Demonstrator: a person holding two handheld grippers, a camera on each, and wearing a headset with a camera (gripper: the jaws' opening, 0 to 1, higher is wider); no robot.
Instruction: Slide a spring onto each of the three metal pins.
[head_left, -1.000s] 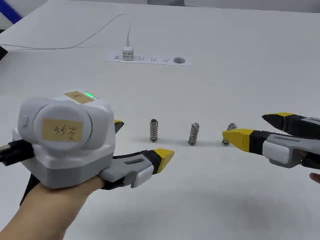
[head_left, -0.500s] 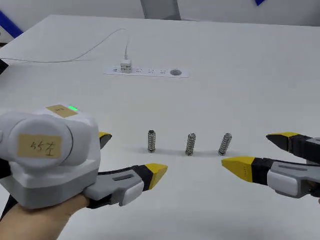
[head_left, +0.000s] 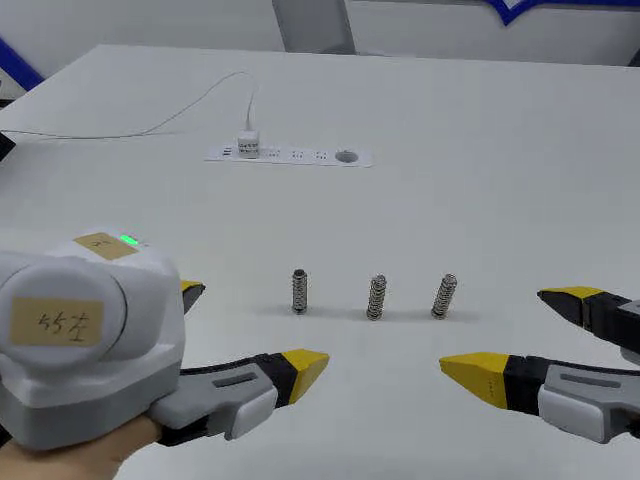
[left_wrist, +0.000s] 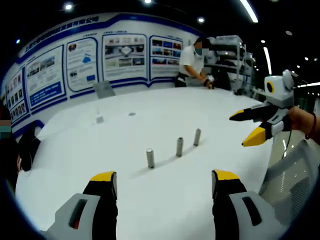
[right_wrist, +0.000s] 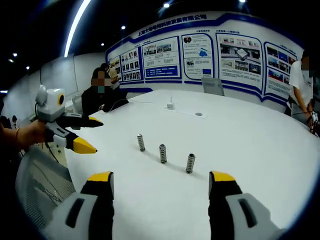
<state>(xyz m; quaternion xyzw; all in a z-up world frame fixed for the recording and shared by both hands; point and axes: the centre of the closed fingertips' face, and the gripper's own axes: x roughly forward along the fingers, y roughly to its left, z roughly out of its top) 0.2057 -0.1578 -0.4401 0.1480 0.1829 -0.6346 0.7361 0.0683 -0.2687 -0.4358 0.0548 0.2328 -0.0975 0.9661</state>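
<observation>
Head view first: a second ago my right gripper (head_left: 497, 330) had its lower yellow tip right up against the right silver coil spring (head_left: 444, 296). Now it's pulled back toward me and sits well apart from it, jaws spread wide with nothing between them. My left gripper (head_left: 250, 325) has dropped back too, also gaping and empty. The left silver coil spring (head_left: 299, 291), the middle silver coil spring (head_left: 376, 297) and the right one stand in a row on the white table (head_left: 500, 150), beyond the two grippers, and the right one leans a touch. I can't make out the metal pins themselves; my guess is they're inside the coils. With all three standing and both grippers backed off, I reckon the job is basically done. A white power strip (head_left: 290, 156) lies far behind the row.

Left gripper view: my own jaws (left_wrist: 164, 176) stand far apart, gripping nothing. The row runs off diagonally, with the left silver coil spring (left_wrist: 150, 158) nearest, just ahead of the gap but not touching. The right gripper (left_wrist: 240, 131) hangs off to the side, well clear of the right silver coil spring (left_wrist: 197, 137).

Right gripper view: same story mirrored. The jaws (right_wrist: 160, 176) are wide and bare, with the right silver coil spring (right_wrist: 190, 163) closest ahead and the left gripper (right_wrist: 97, 136) well off beyond the left silver coil spring (right_wrist: 141, 142).
</observation>
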